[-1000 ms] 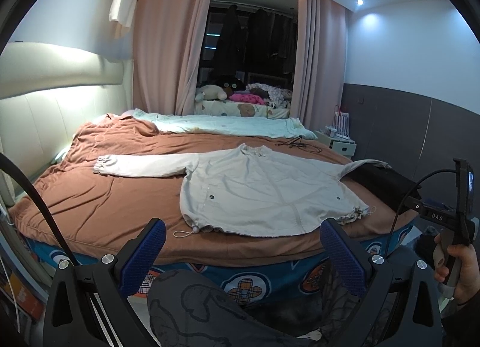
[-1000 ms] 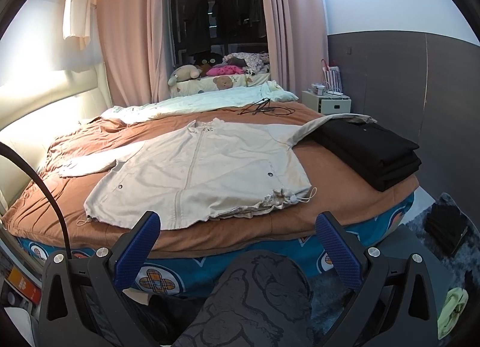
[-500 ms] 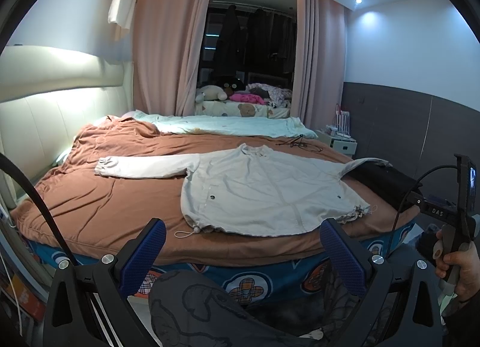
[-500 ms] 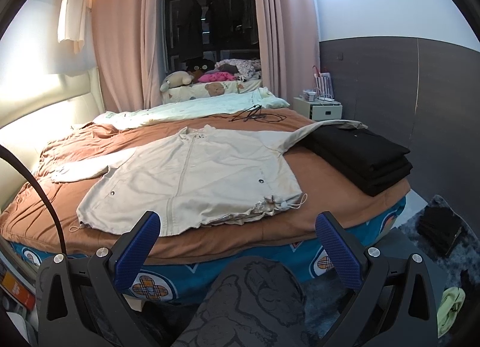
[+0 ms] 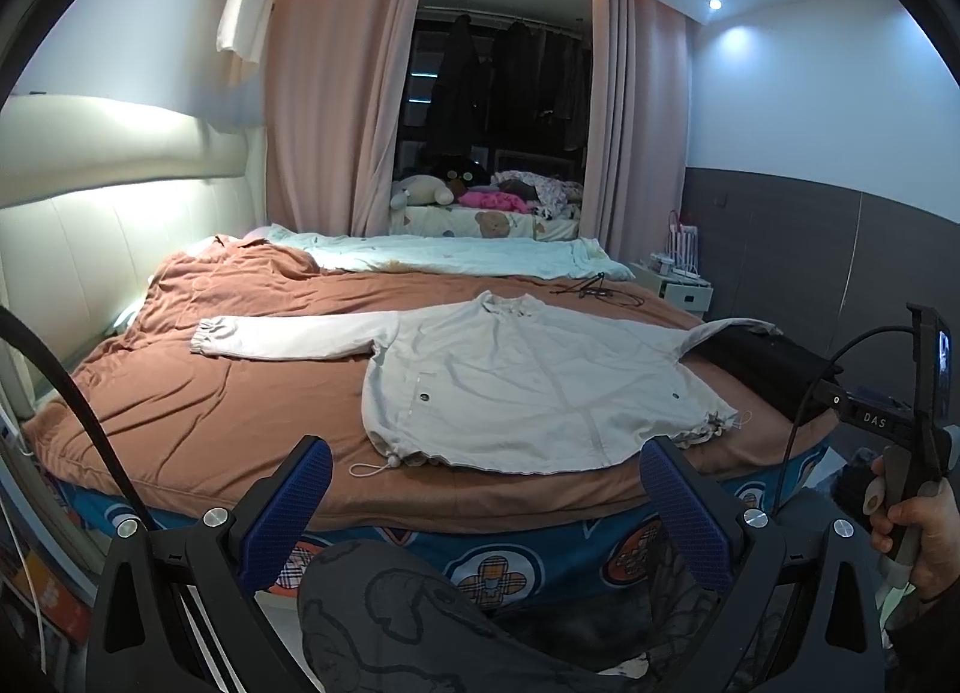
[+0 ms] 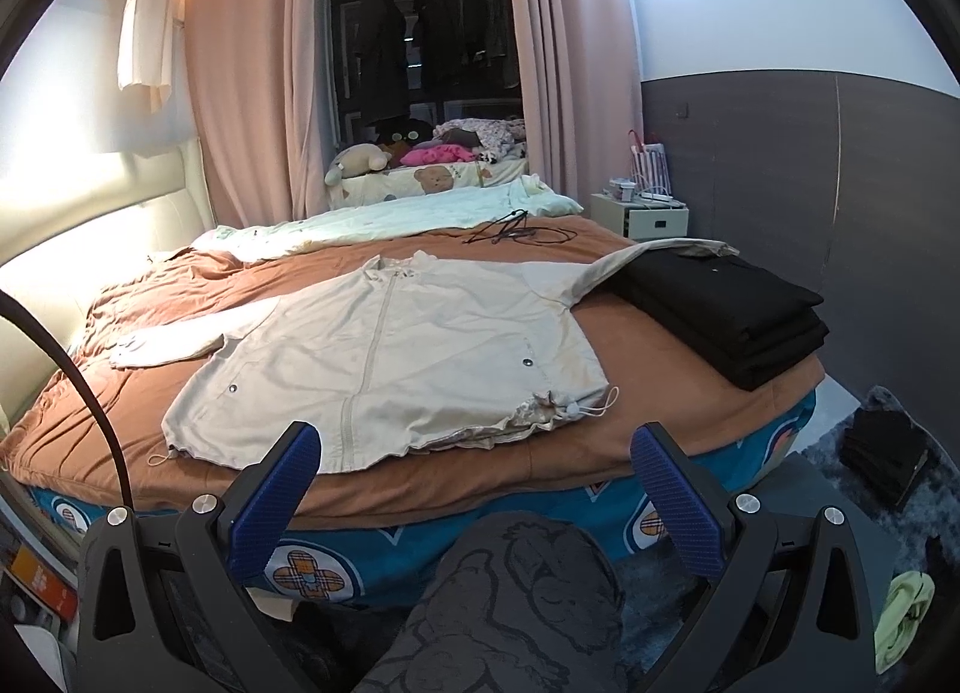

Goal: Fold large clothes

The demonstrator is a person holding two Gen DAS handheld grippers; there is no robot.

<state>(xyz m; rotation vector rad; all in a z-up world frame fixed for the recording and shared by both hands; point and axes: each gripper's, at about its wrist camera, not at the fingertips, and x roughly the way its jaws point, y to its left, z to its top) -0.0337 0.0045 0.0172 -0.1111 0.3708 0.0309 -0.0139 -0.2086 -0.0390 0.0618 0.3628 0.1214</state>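
Note:
A cream zip jacket [image 5: 528, 381] [image 6: 414, 345] lies flat, front up, on the brown bedspread [image 5: 210, 411] [image 6: 624, 441]. Its left sleeve stretches out to the left; its right sleeve drapes over a stack of folded black clothes [image 5: 762, 363] [image 6: 726, 309]. My left gripper [image 5: 486, 489] is open, short of the bed's near edge, below the jacket's hem. My right gripper [image 6: 474, 477] is open too, low in front of the hem, holding nothing. In the left wrist view the right gripper's handle [image 5: 912, 435] shows at the far right in a hand.
A pale green quilt [image 6: 396, 219] and a black cable [image 6: 510, 231] lie at the bed's far side. A white nightstand [image 6: 642, 219] stands at the back right. Dark clothes [image 6: 888, 453] lie on the floor at right. A person's patterned knee [image 6: 516, 597] is under the grippers.
Both views have risen and tilted slightly, so the bed sits lower in frame. The jacket has not moved, and both grippers stay open.

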